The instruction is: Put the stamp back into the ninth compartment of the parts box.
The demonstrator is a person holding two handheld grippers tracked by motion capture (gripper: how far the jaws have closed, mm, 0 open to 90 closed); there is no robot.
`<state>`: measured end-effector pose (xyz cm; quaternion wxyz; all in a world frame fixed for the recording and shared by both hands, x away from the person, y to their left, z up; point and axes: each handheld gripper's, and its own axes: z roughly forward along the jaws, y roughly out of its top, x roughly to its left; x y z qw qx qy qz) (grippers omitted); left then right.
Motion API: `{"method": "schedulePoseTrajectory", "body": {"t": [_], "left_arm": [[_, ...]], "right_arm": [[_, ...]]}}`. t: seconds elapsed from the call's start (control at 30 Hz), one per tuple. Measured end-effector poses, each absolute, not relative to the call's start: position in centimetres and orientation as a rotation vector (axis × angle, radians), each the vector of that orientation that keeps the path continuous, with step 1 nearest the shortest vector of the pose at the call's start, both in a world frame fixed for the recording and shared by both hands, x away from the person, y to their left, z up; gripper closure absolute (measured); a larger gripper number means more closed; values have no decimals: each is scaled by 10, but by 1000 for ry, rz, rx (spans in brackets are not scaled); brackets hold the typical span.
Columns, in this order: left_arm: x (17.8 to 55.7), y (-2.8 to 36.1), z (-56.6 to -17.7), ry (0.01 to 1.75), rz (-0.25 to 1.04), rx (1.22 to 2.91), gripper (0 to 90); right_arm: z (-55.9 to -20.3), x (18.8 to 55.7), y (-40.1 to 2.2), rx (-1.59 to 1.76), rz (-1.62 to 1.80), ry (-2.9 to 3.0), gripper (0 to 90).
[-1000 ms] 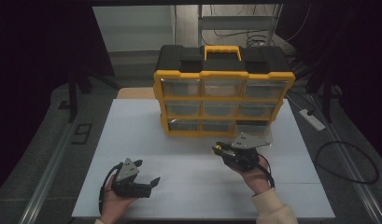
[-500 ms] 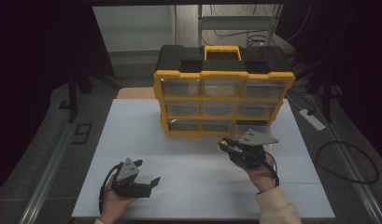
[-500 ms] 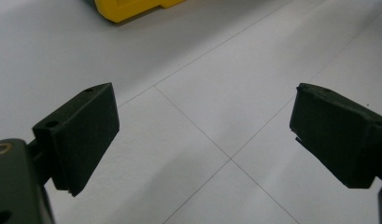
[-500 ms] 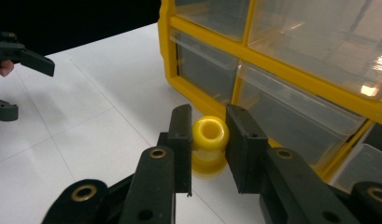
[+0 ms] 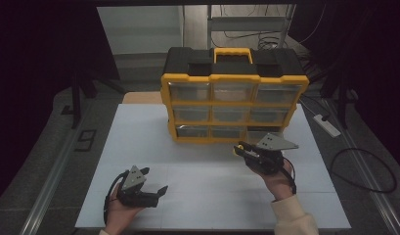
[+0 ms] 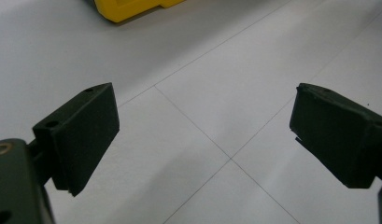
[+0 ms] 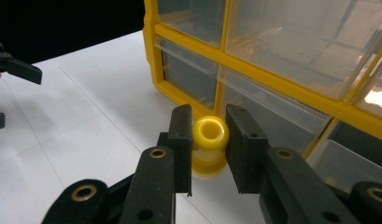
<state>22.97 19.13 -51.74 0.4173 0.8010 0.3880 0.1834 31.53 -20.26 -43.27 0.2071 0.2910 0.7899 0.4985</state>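
Yellow spool (image 7: 209,140) sits between the jaws of my right tool (image 7: 208,144), which holds it just in front of the bottom drawers of the yellow drawer box (image 5: 234,105). My left tool (image 5: 151,183) is wide apart, low over the white desk (image 5: 139,137).

Organizer (image 5: 234,105) yellow frame, black top, clear drawers, spool (image 7: 209,135) yellow, grippers' jaws black, table (image 5: 139,142) white with thin grey grid lines, sleeve (image 5: 293,218) cream
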Motion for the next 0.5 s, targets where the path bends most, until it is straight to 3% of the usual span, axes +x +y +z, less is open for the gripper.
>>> {"method": "schedulePoseTrajectory", "body": {"t": [0.5], "left_arm": [[230,191,-517,970,459,2011,85]], "right_arm": [[-428,320,-221,856,1391,2149,731]]}}
